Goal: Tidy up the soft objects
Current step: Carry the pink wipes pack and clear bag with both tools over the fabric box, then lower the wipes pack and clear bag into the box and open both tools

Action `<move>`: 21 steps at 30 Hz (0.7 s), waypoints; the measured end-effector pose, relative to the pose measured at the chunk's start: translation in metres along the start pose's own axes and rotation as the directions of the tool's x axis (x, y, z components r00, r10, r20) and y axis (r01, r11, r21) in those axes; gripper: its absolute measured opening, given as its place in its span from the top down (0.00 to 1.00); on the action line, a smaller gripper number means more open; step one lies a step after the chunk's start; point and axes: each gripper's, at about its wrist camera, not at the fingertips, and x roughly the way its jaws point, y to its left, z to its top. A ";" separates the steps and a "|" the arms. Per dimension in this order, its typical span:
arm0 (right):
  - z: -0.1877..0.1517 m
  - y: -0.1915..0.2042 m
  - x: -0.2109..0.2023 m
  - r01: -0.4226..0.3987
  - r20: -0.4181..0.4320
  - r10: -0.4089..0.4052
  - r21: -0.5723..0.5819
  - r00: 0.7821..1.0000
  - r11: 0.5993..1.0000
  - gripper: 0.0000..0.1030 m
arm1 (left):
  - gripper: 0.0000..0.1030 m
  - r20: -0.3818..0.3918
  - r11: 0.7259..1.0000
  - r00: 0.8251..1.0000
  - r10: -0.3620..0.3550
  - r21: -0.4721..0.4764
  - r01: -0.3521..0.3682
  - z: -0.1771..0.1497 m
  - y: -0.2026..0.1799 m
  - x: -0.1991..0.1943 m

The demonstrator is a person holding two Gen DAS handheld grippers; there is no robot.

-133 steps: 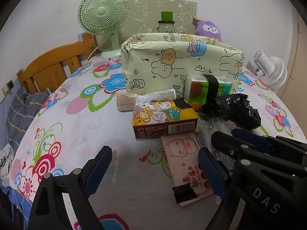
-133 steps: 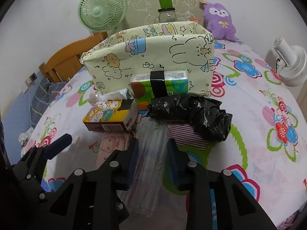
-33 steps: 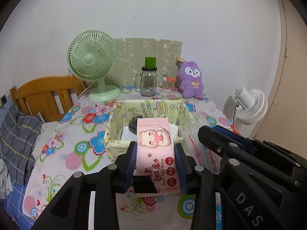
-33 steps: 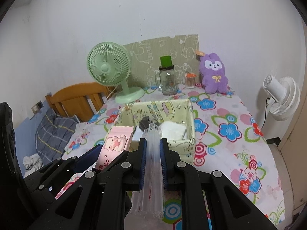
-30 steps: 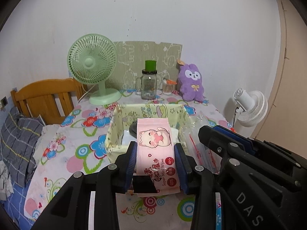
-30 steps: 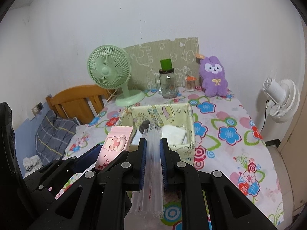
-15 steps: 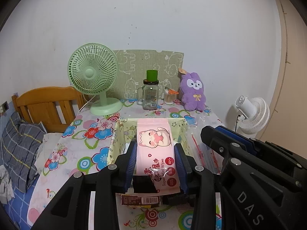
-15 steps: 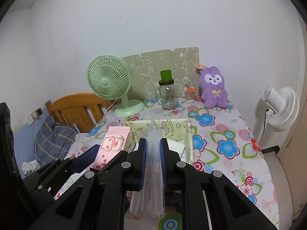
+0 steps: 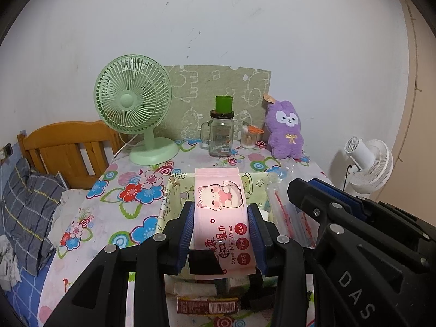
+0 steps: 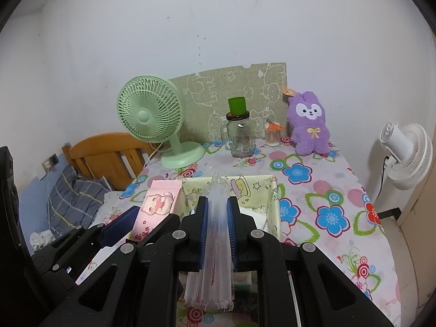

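Overhead now, both grippers hang above the table with the flower-print cloth [image 10: 321, 190]. Left gripper [image 9: 222, 234]: blue-padded jaws pinched on the sides of a flat pink pack of wet wipes printed with a cartoon cat [image 9: 219, 204]; the pack stands lengthwise between the pads, a black tape patch at its near end. Right gripper [image 10: 218, 234]: jaws pressed together on a bundle of clear plastic zip bags [image 10: 216, 245], which sticks out ahead of the pads and fans out below them.

Under and ahead of both held things sits an open fabric storage box, pale yellow with cartoon prints [image 10: 273, 201]. Something white lies inside it; what it is cannot be told. In the left wrist view the near edge of the table shows a brown carton with a barcode [image 9: 208, 305] below the gripper.

Back of table, along the wall: a mint-green desk fan [image 9: 133, 103], a glass mug-jar with a green cup on its lid [image 9: 221, 133], a small jar of cotton swabs [image 9: 249, 136], a purple plush rabbit [image 9: 284, 128]. A white fan [image 10: 406, 152] stands off the table at right. A wooden headboard [image 9: 65, 147] and grey checked bedding [image 9: 24, 207] lie at left.
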 end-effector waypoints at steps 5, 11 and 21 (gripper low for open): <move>0.004 -0.002 0.014 0.008 -0.009 -0.008 0.001 1.000 1.000 0.83 | 0.62 -0.014 1.000 1.000 0.004 -0.003 -0.004 0.005 0.002 0.014; 0.009 -0.006 0.029 0.006 -0.017 -0.005 0.015 1.000 1.000 0.83 | 0.62 -0.020 1.000 1.000 0.008 0.002 -0.008 0.009 0.003 0.028; 0.014 -0.011 0.059 -0.007 -0.033 0.008 0.027 0.999 1.000 0.83 | 0.62 -0.041 1.000 0.999 0.018 -0.021 -0.019 0.012 0.009 0.056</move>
